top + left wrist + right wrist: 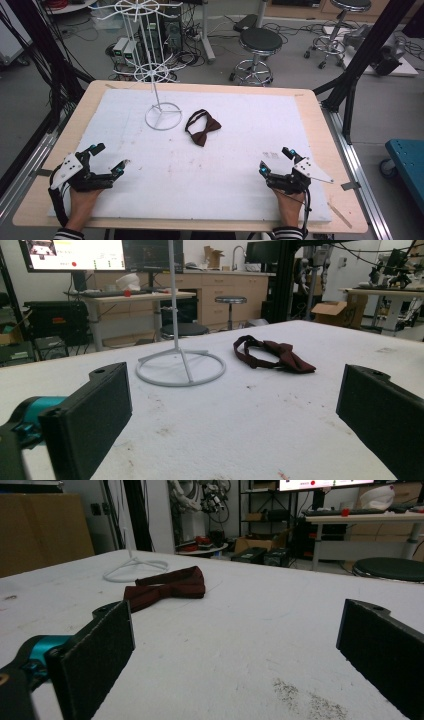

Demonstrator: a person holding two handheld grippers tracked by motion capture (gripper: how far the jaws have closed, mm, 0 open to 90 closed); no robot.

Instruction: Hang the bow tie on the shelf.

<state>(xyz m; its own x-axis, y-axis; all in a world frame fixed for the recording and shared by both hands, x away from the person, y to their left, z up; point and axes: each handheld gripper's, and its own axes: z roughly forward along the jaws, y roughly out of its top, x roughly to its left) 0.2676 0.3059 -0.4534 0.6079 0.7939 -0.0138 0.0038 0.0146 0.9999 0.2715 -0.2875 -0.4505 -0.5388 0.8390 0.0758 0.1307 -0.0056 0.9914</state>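
A dark maroon bow tie (202, 129) lies flat on the white pad (225, 175) that covers the counter, a little beyond the middle of it. Its two wings spread out from a narrow centre knot, and the thin neck band loops out behind them in an open oval that rests on the pad. In the high view the bow sits askew, one wing toward the near edge and the other angled to the right. Just beside it, on its left, stands the round wire base of a white display stand (163, 116); the two lie close together but do not touch.
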